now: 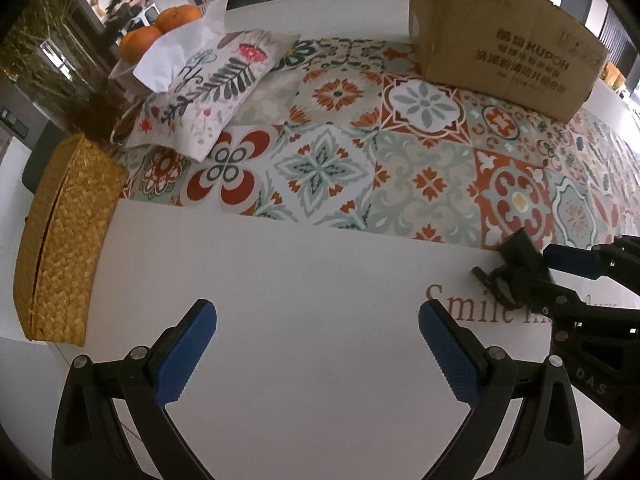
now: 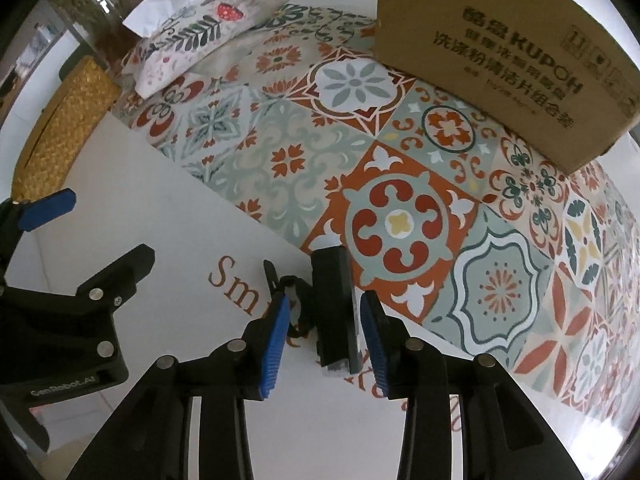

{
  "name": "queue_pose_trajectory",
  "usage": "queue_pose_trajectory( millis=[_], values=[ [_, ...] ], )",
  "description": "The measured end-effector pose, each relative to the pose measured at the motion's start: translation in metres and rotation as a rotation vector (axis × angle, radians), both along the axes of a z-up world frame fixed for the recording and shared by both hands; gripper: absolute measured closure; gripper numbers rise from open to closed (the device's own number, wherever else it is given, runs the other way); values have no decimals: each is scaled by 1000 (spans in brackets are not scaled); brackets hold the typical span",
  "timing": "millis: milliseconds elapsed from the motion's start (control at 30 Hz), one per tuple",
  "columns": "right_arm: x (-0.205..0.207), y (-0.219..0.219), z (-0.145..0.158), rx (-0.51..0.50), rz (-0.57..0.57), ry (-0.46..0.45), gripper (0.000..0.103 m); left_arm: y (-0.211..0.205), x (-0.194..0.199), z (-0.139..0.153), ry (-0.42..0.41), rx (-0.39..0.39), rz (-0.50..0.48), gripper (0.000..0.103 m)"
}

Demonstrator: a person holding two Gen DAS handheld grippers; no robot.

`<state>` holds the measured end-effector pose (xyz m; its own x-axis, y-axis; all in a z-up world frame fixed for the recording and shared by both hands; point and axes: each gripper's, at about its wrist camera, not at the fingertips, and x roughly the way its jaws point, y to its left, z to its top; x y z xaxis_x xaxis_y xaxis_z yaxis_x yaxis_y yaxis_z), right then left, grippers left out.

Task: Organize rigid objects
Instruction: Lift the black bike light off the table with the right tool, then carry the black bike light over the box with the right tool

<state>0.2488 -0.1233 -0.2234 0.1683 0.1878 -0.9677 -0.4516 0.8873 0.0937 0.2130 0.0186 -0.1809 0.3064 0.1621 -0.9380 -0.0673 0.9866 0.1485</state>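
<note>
A black blocky object with a curved clip part (image 2: 334, 304) stands on the white table (image 2: 160, 208), at the edge of the patterned runner (image 2: 400, 220). My right gripper (image 2: 326, 300) points down over it with a blue pad on each side. The jaws stand narrowly apart, and a thin gap shows at the right pad. In the left wrist view the same black object (image 1: 520, 262) is at the right, with the right gripper's fingers (image 1: 572, 260) beside it. My left gripper (image 1: 318, 312) hangs wide open over bare white table, with nothing between its fingers.
A cardboard box (image 1: 500, 40) stands at the back right on the patterned runner (image 1: 400, 160). A woven straw box (image 1: 60, 240) lies at the left edge. Behind it are a floral pouch (image 1: 208, 92), a white basket with oranges (image 1: 160, 28) and a glass vase (image 1: 48, 60).
</note>
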Motion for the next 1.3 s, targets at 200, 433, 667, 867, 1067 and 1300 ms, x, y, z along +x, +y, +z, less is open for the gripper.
queue_pose_trajectory(
  millis=[200,433,667,867,1067,1300],
  values=[
    [3,7,-12,-20,23,16,65,1,1,-8,20,2,7,0],
    [5,12,-23,-33,17,26,68,1,3,-14,33,11,3,0],
    [-1,7,-20,-10,-8,1,69,-1,3,-12,28,13,-10,0],
    [-3,-6,1,5,-36,-31,69,-6,6,-2,3,5,-29,0],
    [-3,-18,24,17,-91,-89,69,-15,15,17,-50,8,-53,0],
    [4,-30,49,44,-164,-171,69,-28,29,43,-121,7,-106,0]
  ],
)
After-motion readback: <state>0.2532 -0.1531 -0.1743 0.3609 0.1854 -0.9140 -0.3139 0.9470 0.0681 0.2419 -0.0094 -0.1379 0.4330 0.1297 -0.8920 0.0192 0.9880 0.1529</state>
